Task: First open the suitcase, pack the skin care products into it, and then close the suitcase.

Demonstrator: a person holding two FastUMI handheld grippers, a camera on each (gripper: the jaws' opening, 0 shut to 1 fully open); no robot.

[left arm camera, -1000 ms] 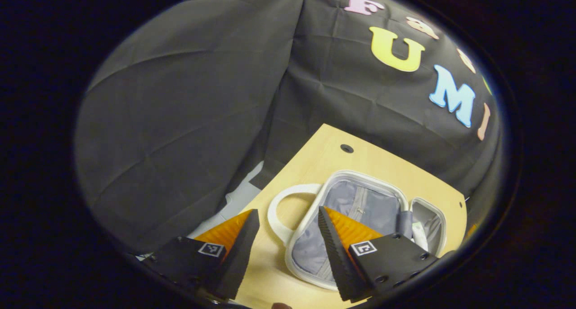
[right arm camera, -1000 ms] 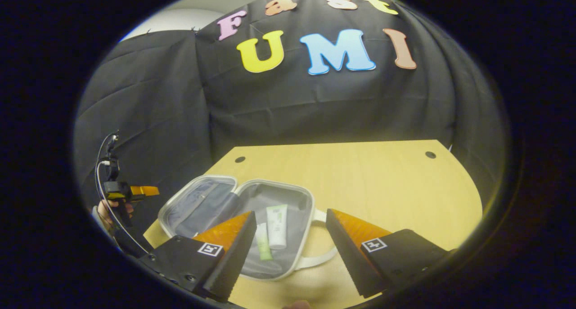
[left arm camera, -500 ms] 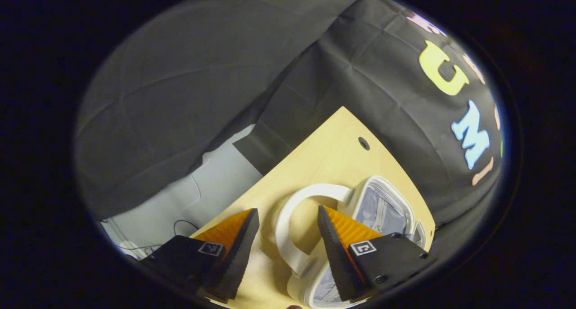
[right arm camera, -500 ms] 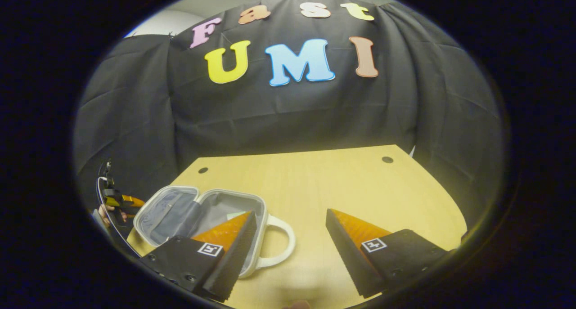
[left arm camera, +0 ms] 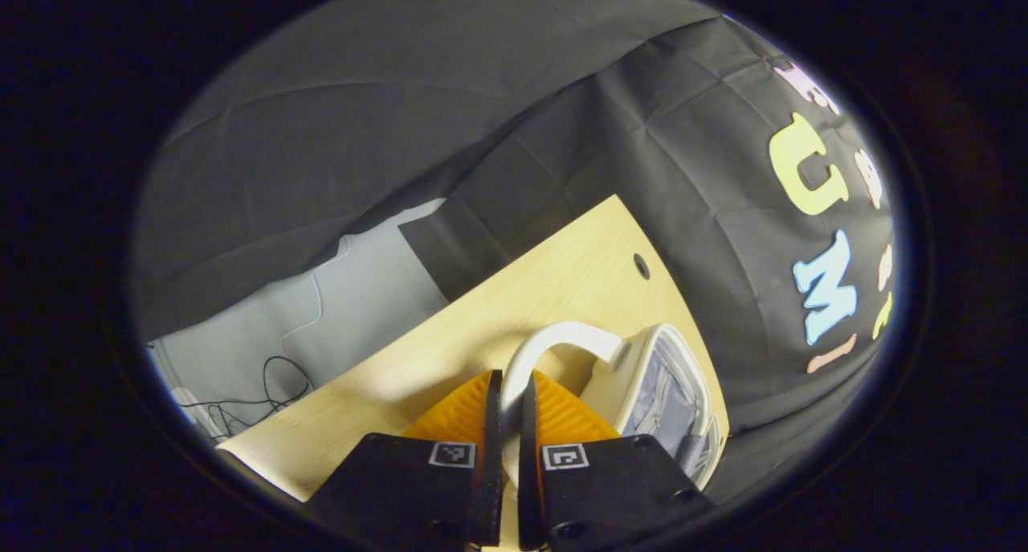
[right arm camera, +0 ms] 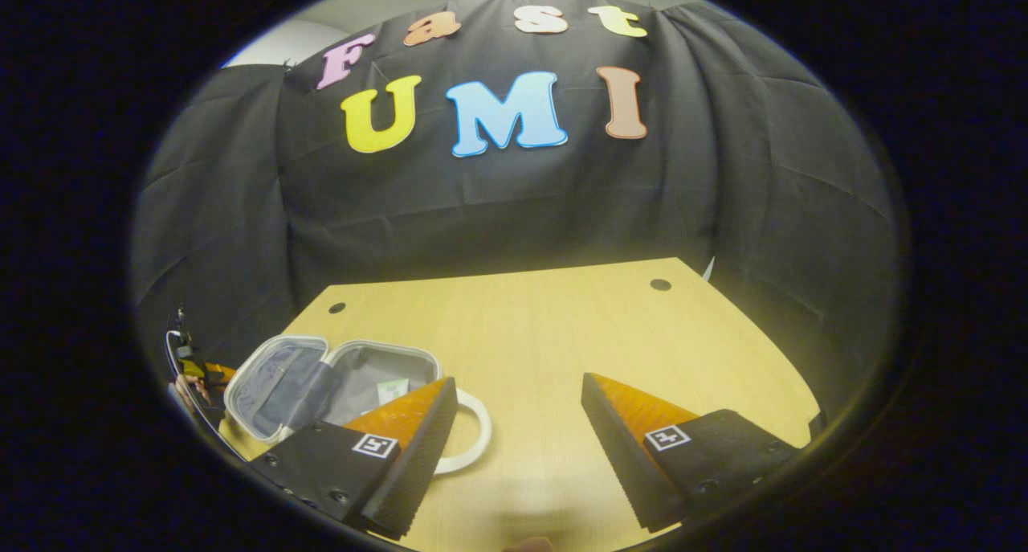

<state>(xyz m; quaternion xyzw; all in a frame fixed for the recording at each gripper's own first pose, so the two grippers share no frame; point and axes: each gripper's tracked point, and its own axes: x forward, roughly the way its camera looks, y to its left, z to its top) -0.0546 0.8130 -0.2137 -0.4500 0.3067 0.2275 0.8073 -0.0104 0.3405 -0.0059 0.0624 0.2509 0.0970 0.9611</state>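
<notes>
The small white-rimmed suitcase lies open on the wooden table, both grey-lined halves facing up. A pale tube lies in its right half, partly hidden behind my right finger. My left gripper is shut on the suitcase's white loop handle, which arches up from between the fingers towards the lid half. My right gripper is open over bare tabletop, to the right of the suitcase and its other handle. Far off at the left, the left gripper shows with the hand holding it.
The table's left edge runs diagonally, with grey floor and loose cables beyond it. Small round holes mark the table's far corners. The black cloth wall stands close behind the table.
My left gripper came down over the white handle and shut on it. My right gripper swung right, so the suitcase slid to the lower left of its view.
</notes>
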